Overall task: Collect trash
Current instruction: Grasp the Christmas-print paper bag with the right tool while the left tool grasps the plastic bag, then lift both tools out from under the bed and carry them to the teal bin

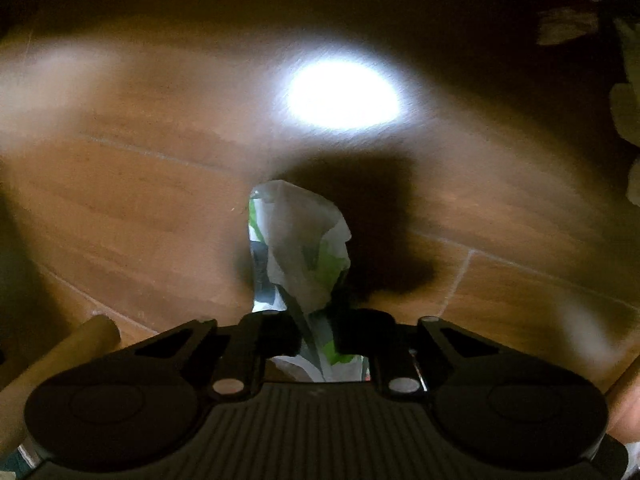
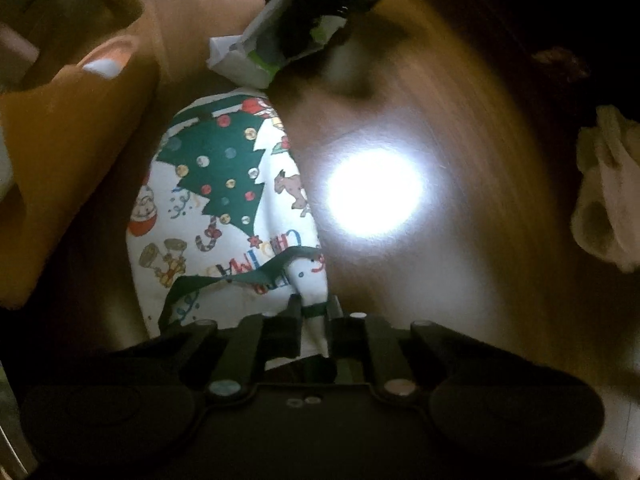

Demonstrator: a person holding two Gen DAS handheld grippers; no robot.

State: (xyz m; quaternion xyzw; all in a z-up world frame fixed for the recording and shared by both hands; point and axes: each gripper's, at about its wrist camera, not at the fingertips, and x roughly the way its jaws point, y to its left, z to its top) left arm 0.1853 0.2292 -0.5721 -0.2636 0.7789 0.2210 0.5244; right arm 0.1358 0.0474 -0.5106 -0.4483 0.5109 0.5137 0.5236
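Observation:
My left gripper point(image 1: 316, 332) is shut on a crumpled white, green and silver wrapper point(image 1: 298, 240) and holds it above the brown wooden floor point(image 1: 140, 200). My right gripper point(image 2: 314, 320) is shut on the edge of a white bag printed with a Christmas tree point(image 2: 224, 200), which hangs down in front of it. In the right wrist view the left gripper with the wrapper point(image 2: 256, 56) shows at the top, just above the bag's far end.
A bright lamp glare lies on the floor point(image 2: 374, 192). An orange-brown cardboard box point(image 2: 72, 128) stands left of the bag. Crumpled pale paper point(image 2: 608, 200) lies on the floor at the right, also at the right edge of the left wrist view point(image 1: 628, 112). A cardboard tube point(image 1: 60, 356) is at lower left.

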